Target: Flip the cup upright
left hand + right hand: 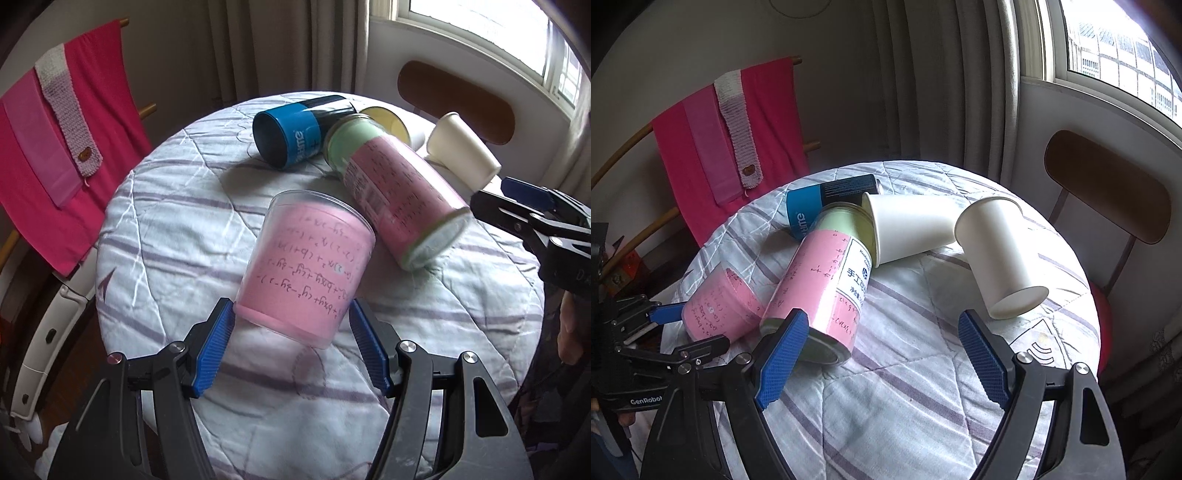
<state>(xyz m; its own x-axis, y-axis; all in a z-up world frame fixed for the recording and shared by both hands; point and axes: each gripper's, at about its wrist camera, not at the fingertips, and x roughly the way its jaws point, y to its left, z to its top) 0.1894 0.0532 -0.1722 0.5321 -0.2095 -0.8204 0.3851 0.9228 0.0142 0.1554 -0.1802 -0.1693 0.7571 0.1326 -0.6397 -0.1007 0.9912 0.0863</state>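
Pink paper shows through the clear cup (306,266), which leans tilted between the blue pads of your left claw (291,325); the pads squeeze its lower end. Just past that claw lies a pink and green can (395,195) on its side. Your right claw (882,354) is spread wide with nothing in it, and a white paper cup (1001,254) lies tipped over ahead of it on the striped cloth (905,387).

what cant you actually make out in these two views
- Pink cup: left wrist view, motion blur smears its writing; whether the left gripper pinches it is unclear.
- Blue can: right wrist view, label cut off by the pink-labelled can.
- Left gripper: right wrist view, frame edge crops it.
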